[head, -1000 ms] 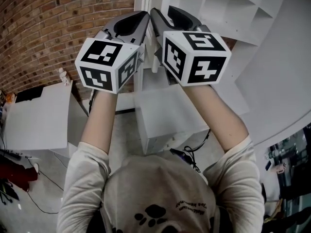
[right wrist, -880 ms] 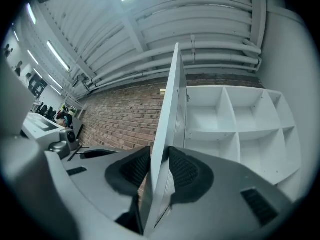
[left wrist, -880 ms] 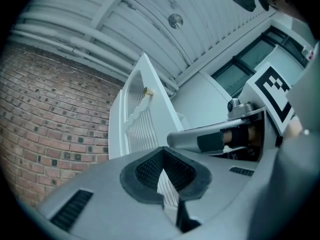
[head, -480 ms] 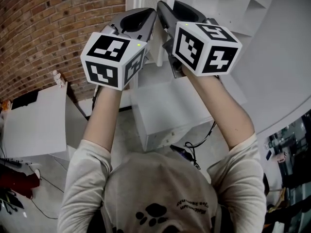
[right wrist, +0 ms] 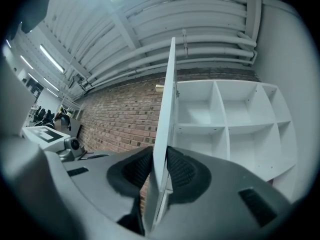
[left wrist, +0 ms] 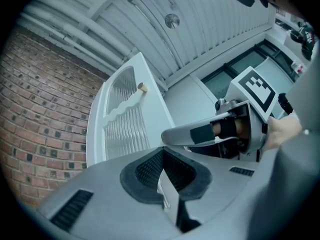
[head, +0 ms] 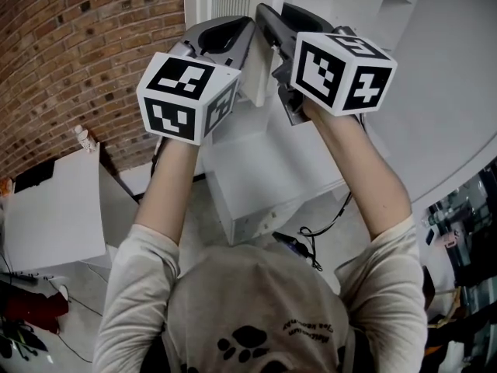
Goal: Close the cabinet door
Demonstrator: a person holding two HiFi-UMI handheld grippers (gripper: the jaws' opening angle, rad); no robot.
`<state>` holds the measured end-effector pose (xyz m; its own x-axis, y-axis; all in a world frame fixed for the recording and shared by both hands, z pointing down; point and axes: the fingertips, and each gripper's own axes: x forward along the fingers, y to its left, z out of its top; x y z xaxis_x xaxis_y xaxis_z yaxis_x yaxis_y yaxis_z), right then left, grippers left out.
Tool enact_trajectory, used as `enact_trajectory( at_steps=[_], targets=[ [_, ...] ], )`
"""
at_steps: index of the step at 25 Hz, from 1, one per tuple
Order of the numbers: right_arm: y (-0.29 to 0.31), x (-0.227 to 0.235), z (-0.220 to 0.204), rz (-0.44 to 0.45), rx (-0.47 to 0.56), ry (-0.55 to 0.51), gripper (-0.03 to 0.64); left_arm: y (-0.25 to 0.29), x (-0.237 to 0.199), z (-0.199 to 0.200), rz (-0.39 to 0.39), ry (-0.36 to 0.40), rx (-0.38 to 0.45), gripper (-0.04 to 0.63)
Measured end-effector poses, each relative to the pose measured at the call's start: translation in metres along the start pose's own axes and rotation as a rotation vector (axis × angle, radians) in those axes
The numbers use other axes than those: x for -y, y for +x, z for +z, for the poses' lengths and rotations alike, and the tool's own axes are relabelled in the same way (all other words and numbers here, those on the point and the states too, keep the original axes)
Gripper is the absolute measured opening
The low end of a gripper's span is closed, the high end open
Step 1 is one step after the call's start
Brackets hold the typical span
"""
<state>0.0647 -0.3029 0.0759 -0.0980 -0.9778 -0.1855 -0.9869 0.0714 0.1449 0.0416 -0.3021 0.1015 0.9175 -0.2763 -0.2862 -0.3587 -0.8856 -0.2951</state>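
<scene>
Standing edge-on between both pairs of jaws, the white cabinet door [right wrist: 168,99] is still swung out from the cabinet [right wrist: 227,126], whose bare white compartments show just to the right of it in the right gripper view. A brick wall [right wrist: 117,116] fills the space to the door's left.

The right gripper [right wrist: 159,170] has the door's thin free edge between its jaws. The jaws are closing, and their ribbed dark pads [right wrist: 182,171] sit right against the panel's two faces.

The left gripper [left wrist: 163,171] takes the same door from the other side. A sliver of white panel runs between its dark pads [left wrist: 147,169], which pinch it. Beyond them the door's outer face shows a slatted inset with a wavy top and a small brass-coloured knob [left wrist: 141,87]. The right gripper's body and marker cube appear just beside it in that view.

In the head view both grippers are held up side by side, close together, at the door's edge. Their marker cubes [head: 190,95] face the camera, with the person's bare forearms [head: 167,189] below them. A white box-like unit [head: 268,177] stands on the floor beneath the arms, with a dark cable lying beside it.
</scene>
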Motion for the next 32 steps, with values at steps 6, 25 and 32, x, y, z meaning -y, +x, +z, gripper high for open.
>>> enact_trajectory(
  at_steps=[6,25,32],
  targets=[
    [0.0,0.014,-0.004,-0.009,-0.008,0.015,0.091,0.012,0.004,-0.012,-0.031,-0.021,-0.004,0.008],
    [0.002,0.03,-0.006,0.019,-0.016,0.027,0.091,0.03,0.003,-0.023,-0.071,-0.041,-0.001,0.008],
    [-0.001,0.056,-0.01,0.05,-0.011,0.047,0.089,0.054,0.013,-0.031,-0.068,-0.029,-0.013,0.008]
  ],
)
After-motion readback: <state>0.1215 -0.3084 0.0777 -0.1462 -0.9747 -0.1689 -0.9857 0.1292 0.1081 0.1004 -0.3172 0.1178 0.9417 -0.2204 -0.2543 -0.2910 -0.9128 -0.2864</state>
